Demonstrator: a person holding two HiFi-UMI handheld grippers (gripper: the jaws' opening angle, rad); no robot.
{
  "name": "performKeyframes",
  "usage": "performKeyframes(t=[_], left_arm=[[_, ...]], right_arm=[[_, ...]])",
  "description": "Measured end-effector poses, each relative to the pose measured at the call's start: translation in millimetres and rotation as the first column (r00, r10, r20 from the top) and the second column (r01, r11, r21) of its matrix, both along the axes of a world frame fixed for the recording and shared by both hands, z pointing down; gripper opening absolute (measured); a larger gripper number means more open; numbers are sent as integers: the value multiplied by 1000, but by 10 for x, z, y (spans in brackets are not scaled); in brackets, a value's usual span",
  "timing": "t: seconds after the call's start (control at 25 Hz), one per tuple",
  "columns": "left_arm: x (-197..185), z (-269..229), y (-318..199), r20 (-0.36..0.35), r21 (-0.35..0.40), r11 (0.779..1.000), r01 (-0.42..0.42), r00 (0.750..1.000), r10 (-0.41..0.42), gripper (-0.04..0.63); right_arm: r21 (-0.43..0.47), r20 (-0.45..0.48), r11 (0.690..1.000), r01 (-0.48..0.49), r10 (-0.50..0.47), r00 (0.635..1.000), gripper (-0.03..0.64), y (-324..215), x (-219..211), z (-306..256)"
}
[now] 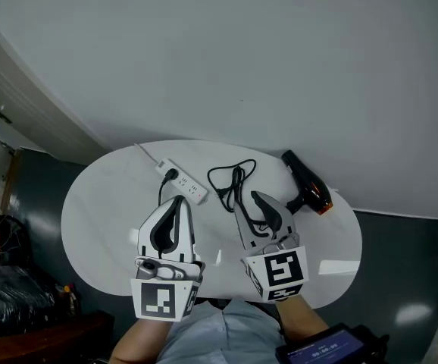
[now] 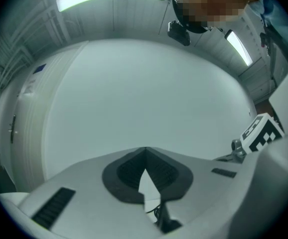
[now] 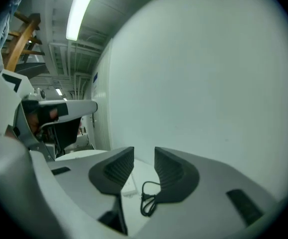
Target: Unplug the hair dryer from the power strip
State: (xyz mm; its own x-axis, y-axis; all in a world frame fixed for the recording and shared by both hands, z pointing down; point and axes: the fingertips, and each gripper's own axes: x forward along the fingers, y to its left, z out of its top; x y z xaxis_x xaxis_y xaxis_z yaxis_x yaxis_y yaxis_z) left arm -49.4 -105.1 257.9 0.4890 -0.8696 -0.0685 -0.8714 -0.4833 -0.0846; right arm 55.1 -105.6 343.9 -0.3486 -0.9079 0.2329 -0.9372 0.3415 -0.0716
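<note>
**On a white worktop [image 1: 90,218], hair dryer [image 1: 308,182] lies apart from power strip [image 1: 183,180]**

Left tongs [image 1: 178,200] are pressed together, empty; right tongs [image 1: 254,197] stand open, empty. A black cord [image 1: 234,180] lies coiled between dryer and strip.

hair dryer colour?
Hair dryer: black, with an orange-red patch at one end; clearest in the head view.

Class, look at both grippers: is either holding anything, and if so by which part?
Nothing is held: the left gripper is shut and empty, the right gripper open and empty.
</note>
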Motion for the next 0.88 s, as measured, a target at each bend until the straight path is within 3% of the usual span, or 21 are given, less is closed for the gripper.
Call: performKeyframes(t=[0.16,0.32,0.88], left_arm=[[-113,-258,-41,-16,65,997,47,999,-46,-2],[-201,-416,-66,-29,91,993,78,997,-75,-2],[-324,-546,-68,-19,128,986,110,994,-108,-2]], right_arm=[[139,-11,990,39,-37,999,60,-53,-110,-504],[212,-4,975,65,-66,998,12,-24,-195,-773],[273,-21,956,107,-105,994,0,-21,-375,-947]])
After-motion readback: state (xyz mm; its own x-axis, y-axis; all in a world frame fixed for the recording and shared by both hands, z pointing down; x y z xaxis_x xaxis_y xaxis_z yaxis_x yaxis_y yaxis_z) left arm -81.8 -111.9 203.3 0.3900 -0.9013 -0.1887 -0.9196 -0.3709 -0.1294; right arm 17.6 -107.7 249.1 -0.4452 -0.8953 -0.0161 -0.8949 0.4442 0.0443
